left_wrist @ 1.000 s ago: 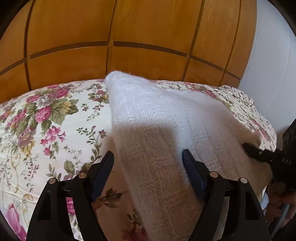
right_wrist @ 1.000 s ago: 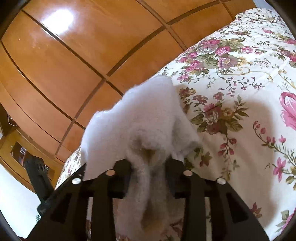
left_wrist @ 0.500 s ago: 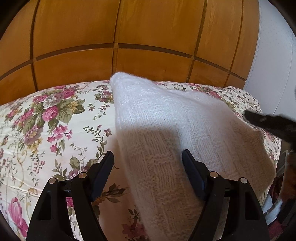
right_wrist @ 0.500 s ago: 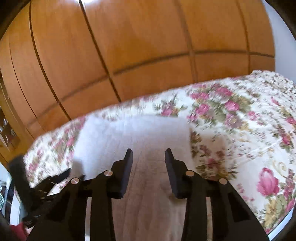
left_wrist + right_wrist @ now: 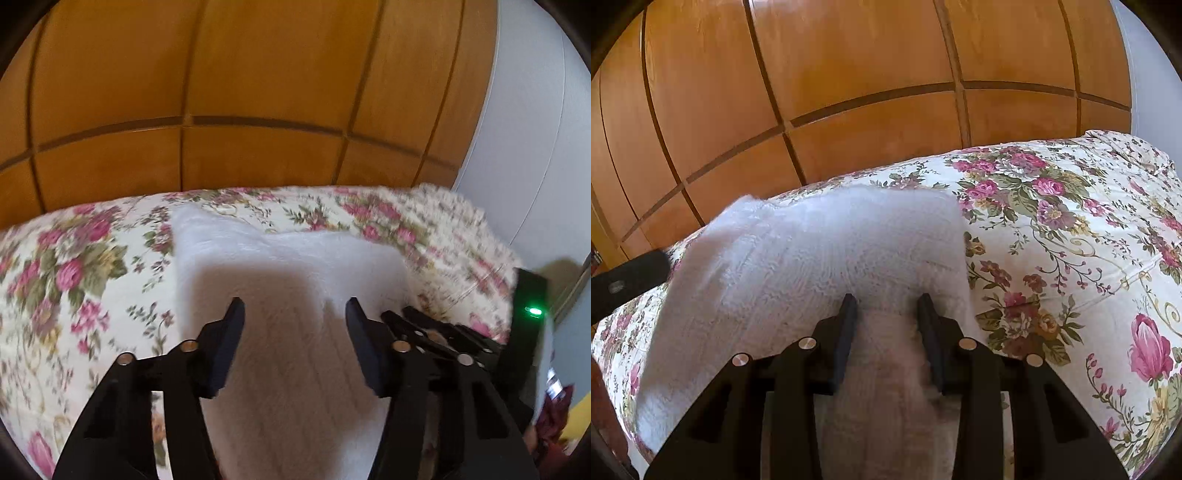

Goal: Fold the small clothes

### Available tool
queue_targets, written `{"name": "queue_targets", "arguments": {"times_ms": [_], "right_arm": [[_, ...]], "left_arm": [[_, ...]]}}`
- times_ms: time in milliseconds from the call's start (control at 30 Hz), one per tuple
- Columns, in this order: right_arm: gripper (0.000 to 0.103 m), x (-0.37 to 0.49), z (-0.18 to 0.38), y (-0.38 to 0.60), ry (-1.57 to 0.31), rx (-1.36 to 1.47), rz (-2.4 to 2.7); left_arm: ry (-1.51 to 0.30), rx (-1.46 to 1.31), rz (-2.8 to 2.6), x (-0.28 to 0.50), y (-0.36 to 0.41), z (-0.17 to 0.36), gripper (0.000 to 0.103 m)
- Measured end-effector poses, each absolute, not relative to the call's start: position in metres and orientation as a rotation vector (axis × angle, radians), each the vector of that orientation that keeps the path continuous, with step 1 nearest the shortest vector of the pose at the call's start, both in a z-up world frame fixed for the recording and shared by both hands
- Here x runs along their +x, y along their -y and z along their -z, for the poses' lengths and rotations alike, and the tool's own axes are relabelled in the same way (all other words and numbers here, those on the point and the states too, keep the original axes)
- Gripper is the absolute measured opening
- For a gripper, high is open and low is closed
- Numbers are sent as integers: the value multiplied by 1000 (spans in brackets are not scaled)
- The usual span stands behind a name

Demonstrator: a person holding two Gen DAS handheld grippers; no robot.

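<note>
A white fluffy knitted garment (image 5: 288,266) lies flat on the floral bedspread (image 5: 92,266). My left gripper (image 5: 295,314) is open above the garment's near part, with nothing between its fingers. The right gripper's body (image 5: 443,332) shows at its right side. In the right wrist view the same garment (image 5: 820,251) spreads to the left and ahead. My right gripper (image 5: 886,306) is open over the garment's near right part, its fingers apart and holding nothing. The left gripper's body (image 5: 624,280) shows at the left edge.
The bedspread (image 5: 1071,240) stretches far to the right in the right wrist view. A wooden panelled wardrobe (image 5: 240,92) stands right behind the bed. A pale wall (image 5: 535,129) is at the right. The bed's edge is close below both grippers.
My right gripper has let go of the garment and opened. The garment has dropped flat onto the bed. Both grippers have pulled back toward the near edge, and the left has narrowed a little.
</note>
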State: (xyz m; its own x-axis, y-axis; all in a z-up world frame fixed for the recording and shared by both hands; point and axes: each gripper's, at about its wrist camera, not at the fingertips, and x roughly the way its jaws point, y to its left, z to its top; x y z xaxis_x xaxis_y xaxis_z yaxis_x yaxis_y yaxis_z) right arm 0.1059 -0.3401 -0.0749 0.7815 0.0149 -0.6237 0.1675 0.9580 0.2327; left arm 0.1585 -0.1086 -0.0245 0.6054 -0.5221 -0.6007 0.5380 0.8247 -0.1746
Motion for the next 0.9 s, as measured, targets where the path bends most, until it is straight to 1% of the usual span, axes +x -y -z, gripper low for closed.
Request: {"name": "queue_targets", "arguments": {"times_ms": [33, 133, 267, 400, 567, 600, 667, 733, 767, 800, 900], "right_arm": [[33, 106, 75, 341, -672, 289, 81], [33, 104, 75, 343, -672, 309, 72], [33, 110, 77, 346, -683, 332, 82], [34, 113, 78, 347, -682, 331, 87], [34, 104, 78, 345, -667, 311, 68], [34, 103, 77, 344, -670, 304, 66], [36, 102, 76, 343, -678, 298, 67], [37, 101, 73, 343, -687, 305, 71], [38, 100, 72, 343, -691, 305, 75], [39, 99, 70, 341, -694, 301, 83], [44, 95, 67, 339, -697, 302, 94]], "left_arm": [[-705, 48, 604, 166, 117, 29, 50], [-740, 118, 552, 186, 131, 51, 49], [-728, 190, 542, 200, 142, 70, 49], [-735, 196, 549, 202, 142, 70, 49], [-663, 173, 580, 180, 126, 65, 50], [-648, 169, 579, 175, 122, 64, 52], [-624, 152, 576, 164, 115, 61, 60], [-607, 147, 562, 153, 109, 59, 80], [-604, 141, 552, 149, 106, 57, 86], [-604, 131, 543, 147, 101, 58, 88], [-626, 72, 533, 144, 84, 62, 89]]}}
